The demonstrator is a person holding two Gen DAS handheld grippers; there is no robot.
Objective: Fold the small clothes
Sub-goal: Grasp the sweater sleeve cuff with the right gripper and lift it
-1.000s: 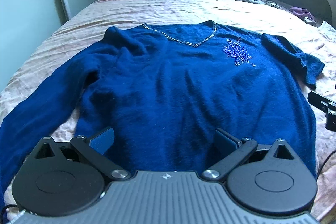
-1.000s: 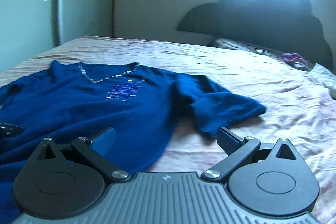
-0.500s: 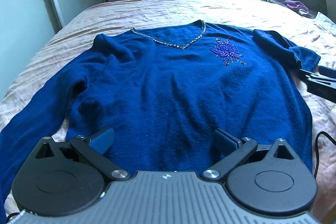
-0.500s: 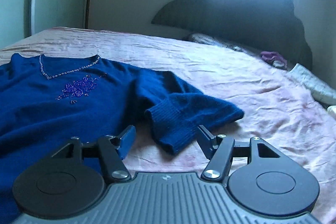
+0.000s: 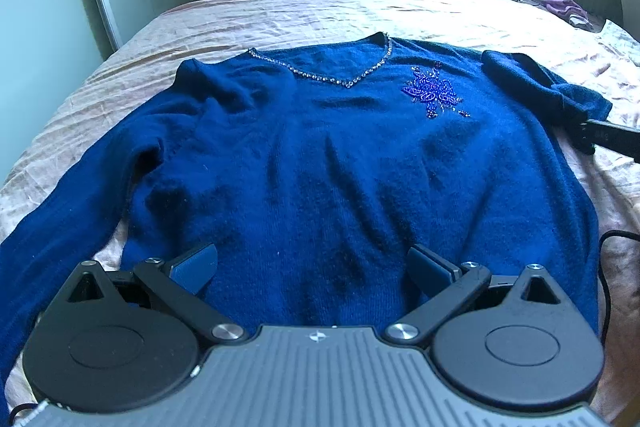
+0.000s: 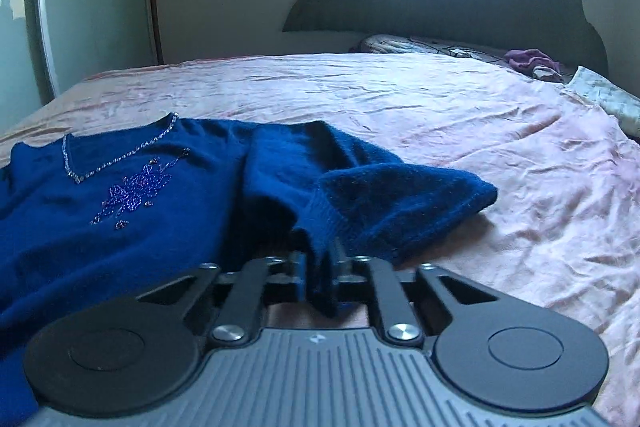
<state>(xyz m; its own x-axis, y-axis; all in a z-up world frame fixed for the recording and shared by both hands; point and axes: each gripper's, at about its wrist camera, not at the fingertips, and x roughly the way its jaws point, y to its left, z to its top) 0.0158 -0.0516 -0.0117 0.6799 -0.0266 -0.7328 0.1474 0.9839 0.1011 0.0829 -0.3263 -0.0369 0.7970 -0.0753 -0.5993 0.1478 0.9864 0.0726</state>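
Right wrist view: right gripper (image 6: 318,277) clamped on ribbed cuff (image 6: 320,227) of deep blue fuzzy knit sweater (image 6: 120,211), likely to carry that sleeve across for a first fold. Sweater spread front-up on wrinkled pink bedsheet (image 6: 500,131), reaching toward 10 o'clock. Left wrist view: left gripper (image 5: 314,267) gaping over hem, gripping nothing, probably waiting. Far sleeve end cut off at 8 o'clock; cuff's pinched edge hidden between pads.
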